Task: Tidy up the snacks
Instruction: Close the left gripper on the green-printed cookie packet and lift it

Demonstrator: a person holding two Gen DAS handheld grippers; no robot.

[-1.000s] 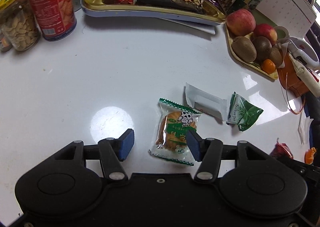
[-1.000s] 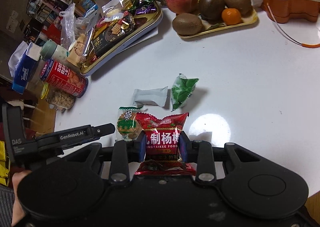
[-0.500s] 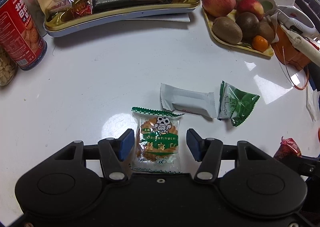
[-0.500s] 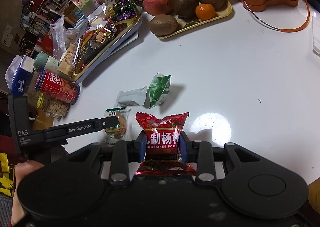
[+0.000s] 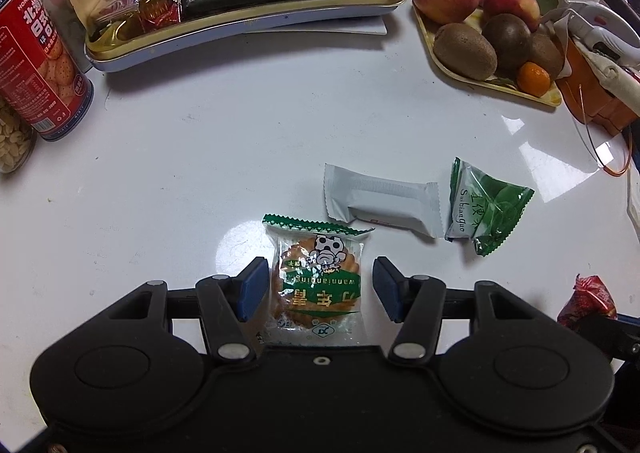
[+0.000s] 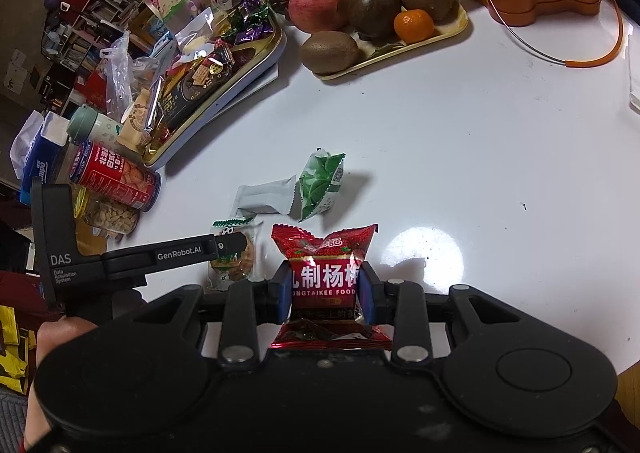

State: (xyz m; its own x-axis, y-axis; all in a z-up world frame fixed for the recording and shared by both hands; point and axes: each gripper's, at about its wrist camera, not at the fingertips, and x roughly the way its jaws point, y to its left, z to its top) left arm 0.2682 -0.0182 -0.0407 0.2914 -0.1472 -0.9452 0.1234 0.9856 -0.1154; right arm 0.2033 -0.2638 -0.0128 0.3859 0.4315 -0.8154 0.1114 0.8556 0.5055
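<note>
While right tongs clamp red foil packet, left tongs gape astride clear green-edged biscuit packet: pinch midline squarely.

Both views sit just behind a gripper's fingers and look steeply down on the white table, close to it. The left wrist view faces the gold tray along the far edge, with the fruit tray at upper right. The right wrist view looks from further right, so the gold tray lies at upper left. Both views share the cookie packet, white packet, green packet and red can.
</note>
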